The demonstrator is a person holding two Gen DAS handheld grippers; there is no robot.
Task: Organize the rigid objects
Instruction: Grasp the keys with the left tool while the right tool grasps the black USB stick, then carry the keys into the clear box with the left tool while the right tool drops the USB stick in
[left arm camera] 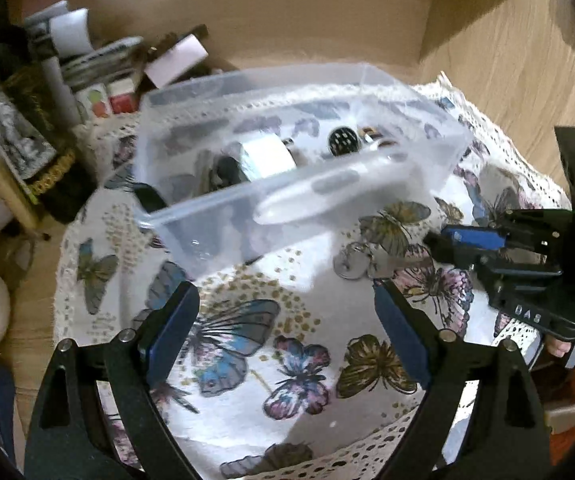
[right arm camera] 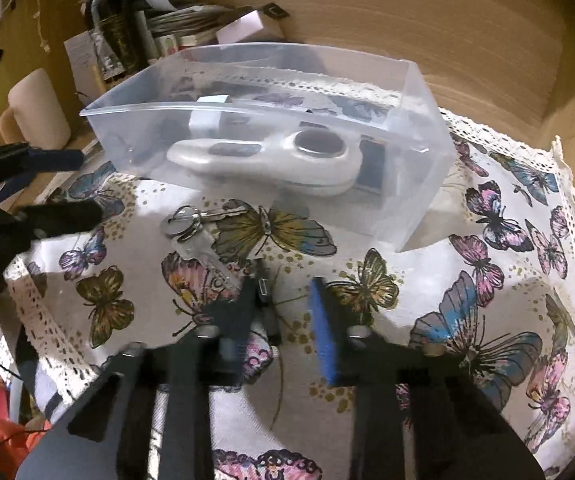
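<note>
Two grippers, both empty: my left gripper (left arm camera: 287, 320) has fingers wide apart above the butterfly cloth (left arm camera: 319, 304); my right gripper (right arm camera: 283, 312) is parted just short of one key bunch (right arm camera: 191, 228). One clear bin (right arm camera: 407, 184) holds one white handheld device (right arm camera: 271, 160).

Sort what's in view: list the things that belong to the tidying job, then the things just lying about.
Job:
clear plastic bin
white handheld device in the bin
keys on the butterfly cloth
left tool, open
right tool, open

Lying about:
candle
boxes and papers behind the bin
</note>
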